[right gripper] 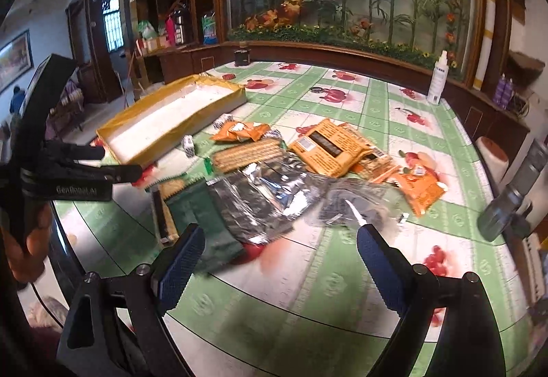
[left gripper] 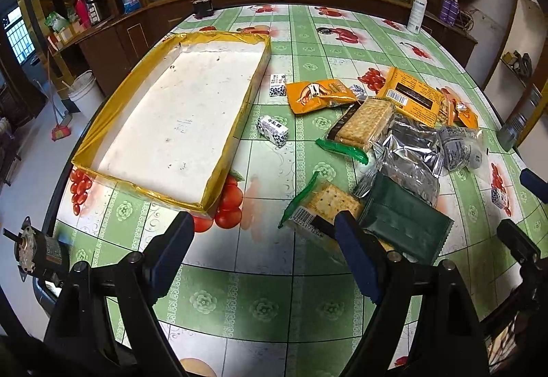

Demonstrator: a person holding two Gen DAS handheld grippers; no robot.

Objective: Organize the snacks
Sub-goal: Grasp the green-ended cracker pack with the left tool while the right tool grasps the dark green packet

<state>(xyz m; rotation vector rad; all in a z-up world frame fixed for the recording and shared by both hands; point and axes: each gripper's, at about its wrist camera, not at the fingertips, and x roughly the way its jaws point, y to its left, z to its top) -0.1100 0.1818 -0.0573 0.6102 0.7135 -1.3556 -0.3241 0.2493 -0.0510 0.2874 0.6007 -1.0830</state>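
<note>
Both grippers are wide open, holding nothing. The left gripper [left gripper: 263,223] should drop onto the cracker pack [left gripper: 325,202] at 2 o'clock, pinch gently, then carry it to the yellow box [left gripper: 236,137].

Snack packets [left gripper: 387,151] beside apparently empty tray [left gripper: 171,123]

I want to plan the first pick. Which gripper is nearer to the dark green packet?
Left. The left gripper has one fingertip beside the dark green packet; the right gripper hovers just short of it.
</note>
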